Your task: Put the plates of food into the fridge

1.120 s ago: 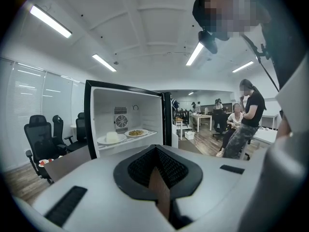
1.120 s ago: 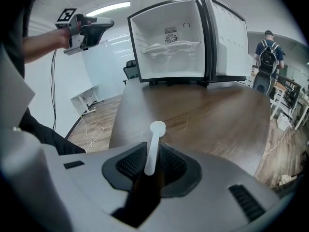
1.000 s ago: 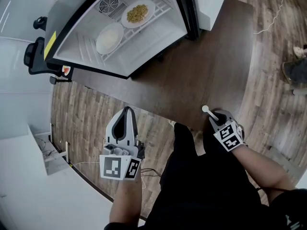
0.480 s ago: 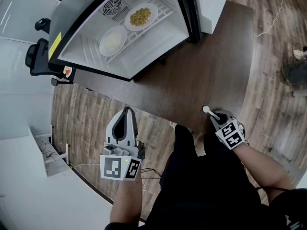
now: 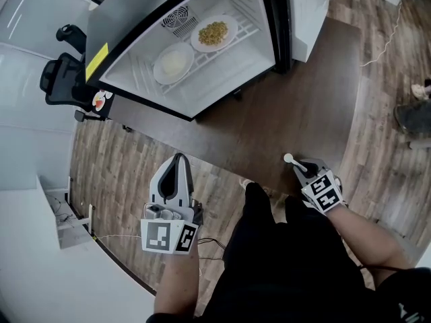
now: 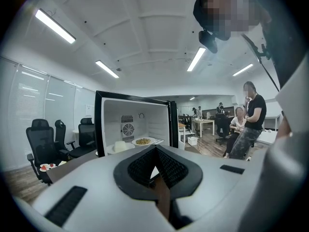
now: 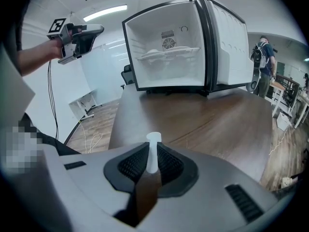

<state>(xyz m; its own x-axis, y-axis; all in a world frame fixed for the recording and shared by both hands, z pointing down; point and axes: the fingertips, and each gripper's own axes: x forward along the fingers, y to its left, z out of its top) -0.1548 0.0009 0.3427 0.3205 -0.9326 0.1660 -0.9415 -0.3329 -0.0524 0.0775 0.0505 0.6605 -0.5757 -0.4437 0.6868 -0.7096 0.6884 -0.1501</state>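
Note:
The open fridge (image 5: 222,86) stands on the dark table (image 5: 296,99). On its wire shelf sit a plate of yellow food (image 5: 213,33) and a plate of white food (image 5: 174,62); both also show in the left gripper view, the yellow plate (image 6: 143,141) beside the white plate (image 6: 119,146). My left gripper (image 5: 178,156) is held over the floor short of the table, shut and empty, tips together (image 6: 155,148). My right gripper (image 5: 296,165) is at the table's near edge, shut on a small white rod (image 7: 153,151) that sticks out past its pads.
Black office chairs (image 5: 57,79) stand left of the fridge, with a small plate of red bits (image 5: 100,101) near the table's far-left corner. People (image 6: 251,120) are off to the right. Cables (image 5: 384,25) lie on the wood floor. A white desk (image 5: 40,247) is at left.
The head view has shifted, so the fridge now sits further right and lower in frame. Both grippers stay about where they were, the white rod still in the right one.

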